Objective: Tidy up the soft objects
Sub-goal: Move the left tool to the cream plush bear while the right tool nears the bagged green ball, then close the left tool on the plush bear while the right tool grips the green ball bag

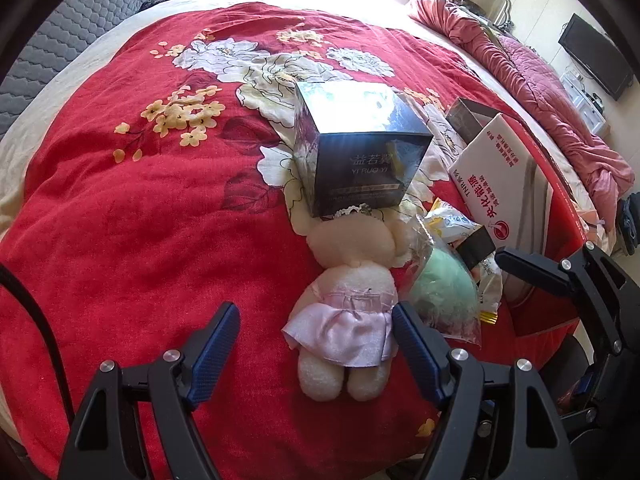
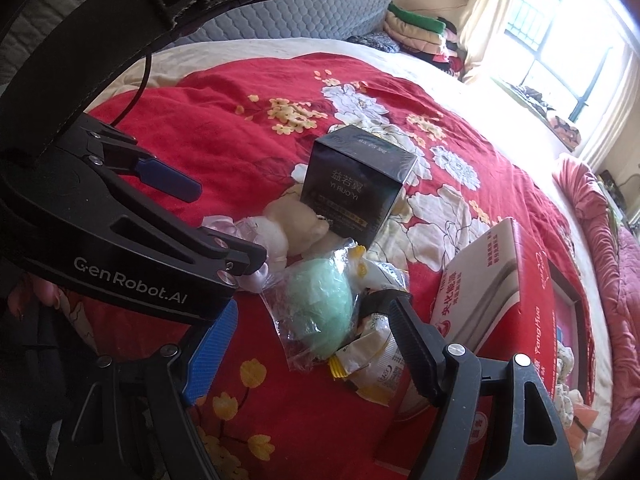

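Observation:
A cream plush doll in a pink satin skirt (image 1: 352,304) lies on the red floral bedspread (image 1: 160,220), its head under a dark box. My left gripper (image 1: 316,316) is open, its fingers on either side of the doll's skirt. A green fluffy ball in a clear plastic bag (image 1: 440,296) lies just right of the doll. In the right wrist view the doll (image 2: 288,228) and the bagged green ball (image 2: 320,308) lie ahead. My right gripper (image 2: 312,320) is open, straddling the bagged ball.
A dark shiny box (image 1: 360,144) marked YI RUO YI stands past the doll, also in the right wrist view (image 2: 356,184). A white and red carton (image 1: 508,176) lies at the right. Snack packets (image 2: 376,364) lie beside the ball. A pink quilt (image 1: 540,80) bunches at far right.

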A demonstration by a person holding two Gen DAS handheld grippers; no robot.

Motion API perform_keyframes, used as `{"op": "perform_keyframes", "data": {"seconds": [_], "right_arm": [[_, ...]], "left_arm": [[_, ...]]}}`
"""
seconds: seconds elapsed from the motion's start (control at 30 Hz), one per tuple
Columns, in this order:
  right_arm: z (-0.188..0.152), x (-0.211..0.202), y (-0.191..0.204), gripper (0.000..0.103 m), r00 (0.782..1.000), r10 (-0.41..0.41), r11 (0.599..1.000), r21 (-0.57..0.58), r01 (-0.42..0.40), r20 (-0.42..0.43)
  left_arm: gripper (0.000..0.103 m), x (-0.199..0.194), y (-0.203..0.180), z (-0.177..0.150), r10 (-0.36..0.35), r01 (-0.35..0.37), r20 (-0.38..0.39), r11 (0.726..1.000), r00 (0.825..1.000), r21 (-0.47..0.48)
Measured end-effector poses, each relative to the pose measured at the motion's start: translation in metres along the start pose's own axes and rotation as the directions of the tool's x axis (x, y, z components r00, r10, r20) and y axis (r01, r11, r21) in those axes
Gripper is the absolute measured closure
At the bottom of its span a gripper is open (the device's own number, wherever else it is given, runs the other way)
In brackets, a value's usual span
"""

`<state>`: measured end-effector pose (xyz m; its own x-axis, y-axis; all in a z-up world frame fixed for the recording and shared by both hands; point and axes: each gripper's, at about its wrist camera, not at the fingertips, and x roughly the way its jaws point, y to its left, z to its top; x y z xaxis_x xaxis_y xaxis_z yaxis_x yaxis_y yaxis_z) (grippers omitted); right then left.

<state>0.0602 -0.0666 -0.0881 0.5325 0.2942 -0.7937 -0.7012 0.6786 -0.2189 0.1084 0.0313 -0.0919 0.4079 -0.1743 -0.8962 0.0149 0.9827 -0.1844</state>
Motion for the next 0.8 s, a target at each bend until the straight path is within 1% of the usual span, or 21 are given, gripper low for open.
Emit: {"op": "perform_keyframes", "data": {"seconds": [0.1,0.13,0.2,0.37,0.53,0.8], "right_arm": [[0.001,0.006,0.003,0.033,1.000,0.014,1.000,-0.020,-0.014,-0.008],[0.001,0.008,0.005,0.037,1.000,0.014,0.999,-0.028,-0.014,-0.009],[0.002,0.012,0.007,0.040,1.000,0.016,0.999,-0.038,-0.017,-0.018],[0.003,0.021,0.004,0.040,1.000,0.013,1.000,-0.028,-0.013,-0.026],[0.004,0.030,-0.003,0.045,1.000,0.001,1.000,-0.024,-0.002,-0.031],[0.004,0.044,-0.003,0.046,0.999,-0.033,0.998,-0.060,0.031,-0.041]], "left_arm": [[0.026,0.002,0.000,0.000,-0.002,0.002,-0.004,1.000,1.000,-0.002],[0.026,0.003,0.000,0.000,-0.003,0.003,-0.006,1.000,1.000,-0.003],[0.026,0.004,0.001,0.001,-0.006,0.006,-0.008,1.000,1.000,-0.005],[0.026,0.010,0.003,0.003,-0.018,0.018,-0.019,1.000,1.000,-0.013],[0.026,0.016,0.005,0.004,-0.036,0.035,-0.029,0.999,0.999,-0.021],[0.026,0.024,0.007,0.006,-0.065,0.064,-0.039,0.998,0.997,-0.025]]}}
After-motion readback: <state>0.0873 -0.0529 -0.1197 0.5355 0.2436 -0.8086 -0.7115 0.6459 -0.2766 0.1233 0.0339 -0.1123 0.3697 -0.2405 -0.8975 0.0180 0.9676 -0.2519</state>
